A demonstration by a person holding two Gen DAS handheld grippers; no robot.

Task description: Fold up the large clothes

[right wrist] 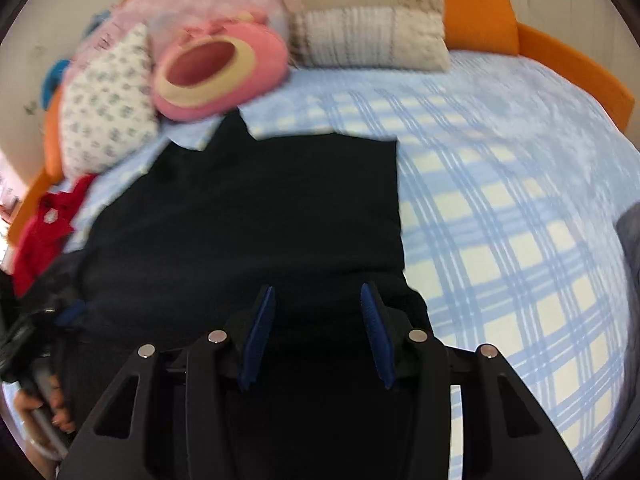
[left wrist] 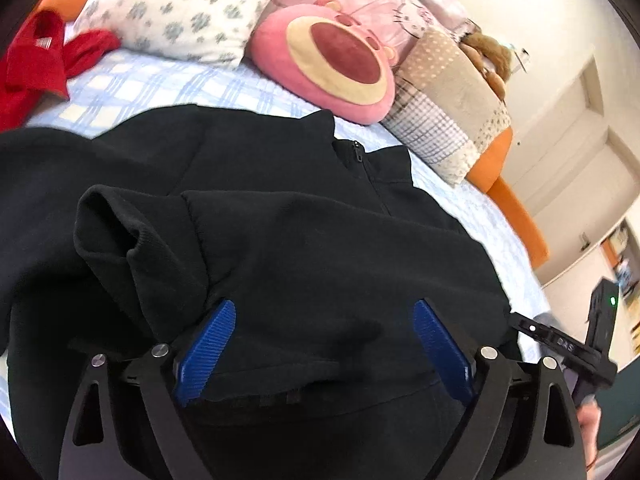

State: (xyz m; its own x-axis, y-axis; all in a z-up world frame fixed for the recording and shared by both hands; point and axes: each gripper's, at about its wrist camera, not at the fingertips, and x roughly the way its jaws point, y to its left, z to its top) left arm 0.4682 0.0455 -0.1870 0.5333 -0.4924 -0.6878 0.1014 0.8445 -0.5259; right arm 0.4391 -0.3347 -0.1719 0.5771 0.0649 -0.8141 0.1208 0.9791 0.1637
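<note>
**Black zip-up half folded on the bed, both grippers down at the hem**

So the black pullover (left wrist: 304,240) is lying flat on the blue plaid bedsheet (right wrist: 500,208), collar and zipper (left wrist: 358,156) pointing toward the pillows. One sleeve (left wrist: 132,236) is already flopped over onto the body, cuff end up and open

The left gripper (left wrist: 326,354) sits low over the near edge of the garment with its blue pads (left wrist: 206,354) spread wide, fabric lying between them but neither pad pressing on it as far as I can see. The right gripper (right wrist: 318,334) is over the bottom right corner of the pullover, jaws partway in, with black cloth bunched between the pads; that view is blurry, so whether they've actually pinched it I can't tell

Background stuff: a pink plush bear cushion (left wrist: 336,60), a white floral pillow (left wrist: 180,4), a patchwork pillow (left wrist: 444,112), and a red garment (left wrist: 36,64) crumpled off to the left of the bed
</note>
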